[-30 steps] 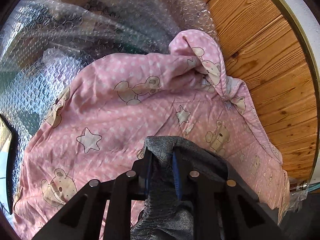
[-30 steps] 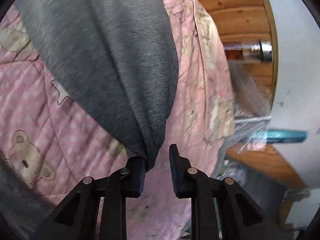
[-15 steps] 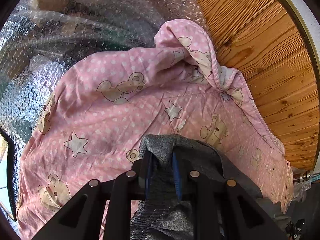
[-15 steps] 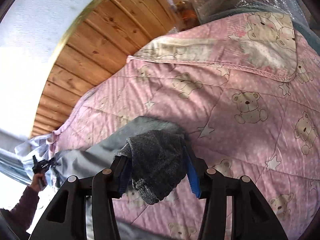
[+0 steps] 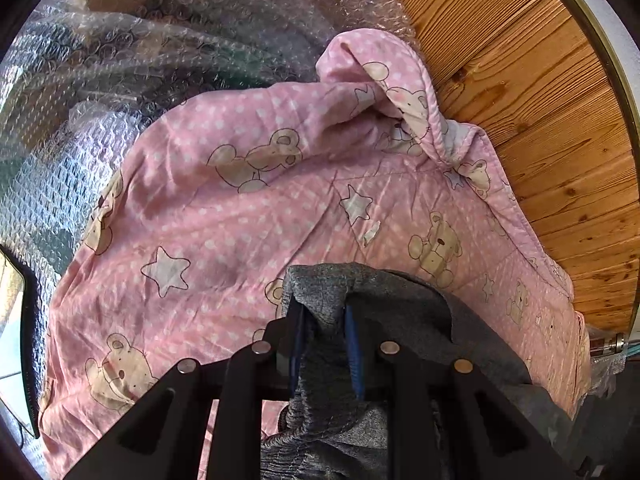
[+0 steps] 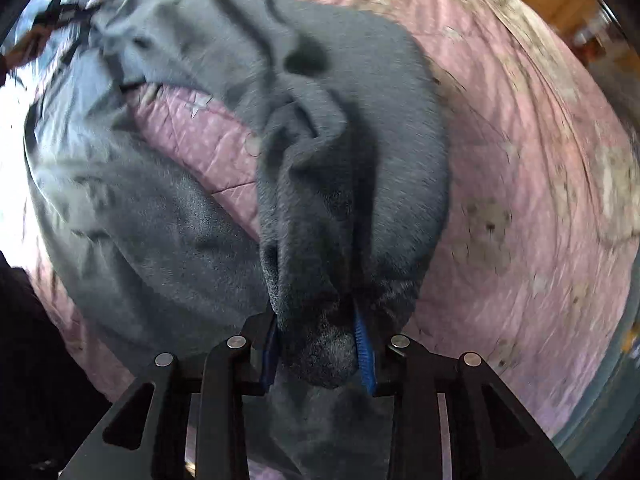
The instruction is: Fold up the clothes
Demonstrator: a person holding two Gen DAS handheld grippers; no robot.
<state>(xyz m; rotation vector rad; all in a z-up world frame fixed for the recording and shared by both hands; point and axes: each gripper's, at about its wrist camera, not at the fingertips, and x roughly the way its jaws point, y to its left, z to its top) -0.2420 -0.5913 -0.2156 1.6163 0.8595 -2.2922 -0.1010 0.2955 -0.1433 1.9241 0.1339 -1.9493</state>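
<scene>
A grey knit garment (image 6: 328, 112) lies rumpled over a pink quilt (image 6: 520, 184) printed with bears and stars. In the right wrist view, blurred by motion, my right gripper (image 6: 318, 344) is shut on a bunched grey fold, and the rest of the cloth spreads away to the upper left. In the left wrist view my left gripper (image 5: 324, 340) is shut on another part of the grey garment (image 5: 400, 300), near a ribbed hem that hangs below the blue pads. The pink quilt (image 5: 248, 208) stretches ahead of it.
Bubble wrap (image 5: 140, 40) covers the area beyond the quilt on the left. A wooden plank wall (image 5: 540, 100) runs along the right side. A glass bottle (image 5: 608, 344) shows at the quilt's far right edge.
The right gripper swung round fast with its grey fold, and its view went from the quilt and wall to the spread garment. The left gripper kept its grip and drifted slightly back.
</scene>
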